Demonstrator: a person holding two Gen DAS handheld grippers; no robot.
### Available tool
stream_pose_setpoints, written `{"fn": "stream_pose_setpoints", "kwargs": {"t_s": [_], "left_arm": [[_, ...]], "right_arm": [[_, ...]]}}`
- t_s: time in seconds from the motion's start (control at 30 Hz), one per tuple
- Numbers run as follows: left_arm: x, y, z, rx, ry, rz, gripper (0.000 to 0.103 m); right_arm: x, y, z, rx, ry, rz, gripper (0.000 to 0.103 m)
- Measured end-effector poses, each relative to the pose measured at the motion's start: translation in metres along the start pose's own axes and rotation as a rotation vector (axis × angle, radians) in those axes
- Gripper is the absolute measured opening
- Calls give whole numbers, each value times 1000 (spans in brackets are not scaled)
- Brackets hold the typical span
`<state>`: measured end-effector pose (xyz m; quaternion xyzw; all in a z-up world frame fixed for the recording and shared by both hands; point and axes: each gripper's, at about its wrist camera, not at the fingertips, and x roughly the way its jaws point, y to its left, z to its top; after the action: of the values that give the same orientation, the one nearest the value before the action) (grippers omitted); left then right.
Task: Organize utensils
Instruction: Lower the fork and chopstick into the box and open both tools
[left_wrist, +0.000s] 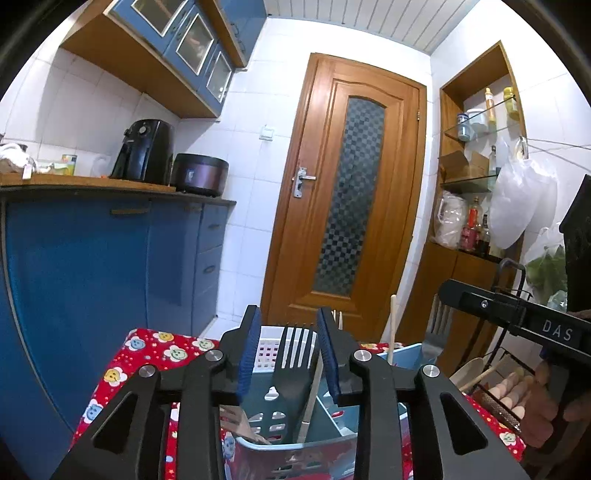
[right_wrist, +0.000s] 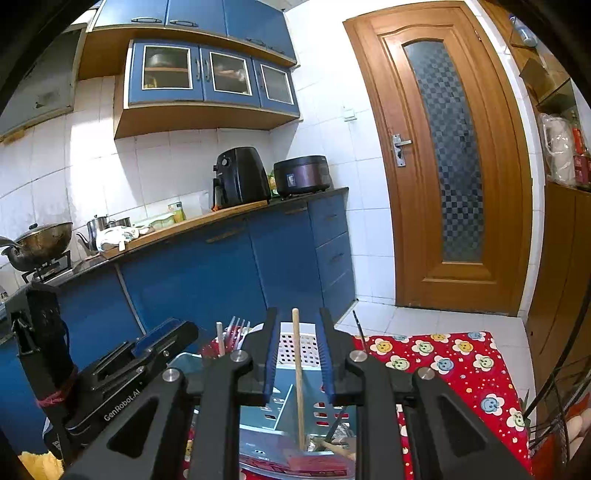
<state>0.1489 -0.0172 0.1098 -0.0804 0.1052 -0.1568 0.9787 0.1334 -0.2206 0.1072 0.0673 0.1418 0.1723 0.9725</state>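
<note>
A blue-grey utensil caddy (left_wrist: 332, 417) stands on the red flowered tablecloth (left_wrist: 147, 354). A black slotted spatula (left_wrist: 293, 365) stands upright in it, between the fingers of my left gripper (left_wrist: 290, 358), which is open around it without touching. A wooden stick handle (left_wrist: 392, 328) rises to the right. In the right wrist view, my right gripper (right_wrist: 297, 354) is open with a wooden handle (right_wrist: 297, 373) standing between its fingers in the caddy (right_wrist: 280, 402). Forks (right_wrist: 236, 328) and another stick stand at the caddy's left. The other gripper (right_wrist: 125, 365) shows at left.
A white slotted basket (left_wrist: 267, 352) sits behind the caddy. A wire rack with eggs (left_wrist: 513, 387) stands at right. Blue cabinets (left_wrist: 92, 280) with an air fryer (left_wrist: 146, 151) and a rice cooker line the left. A wooden door (left_wrist: 351, 192) is ahead.
</note>
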Motion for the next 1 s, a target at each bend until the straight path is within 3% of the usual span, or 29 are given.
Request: {"fn": "stream_pose_setpoints", "kwargs": {"t_s": [0.1, 0.37, 0.6, 0.87, 1.0], "left_arm": [[-5, -4, 5, 16, 2, 5, 41], [-37, -15, 21, 60, 20, 37, 43], [-74, -14, 27, 31, 45, 36, 44], [-112, -25, 19, 79, 84, 73, 44], [-127, -28, 12, 53, 127, 45, 44]], "right_arm": [[-8, 2, 4, 4, -14, 4, 22], [-45, 14, 7, 16, -38, 11, 25], [-77, 20, -3, 49, -1, 33, 27], [-106, 22, -26, 100, 56, 38, 27], [-116, 25, -38, 111, 82, 42, 28]]}}
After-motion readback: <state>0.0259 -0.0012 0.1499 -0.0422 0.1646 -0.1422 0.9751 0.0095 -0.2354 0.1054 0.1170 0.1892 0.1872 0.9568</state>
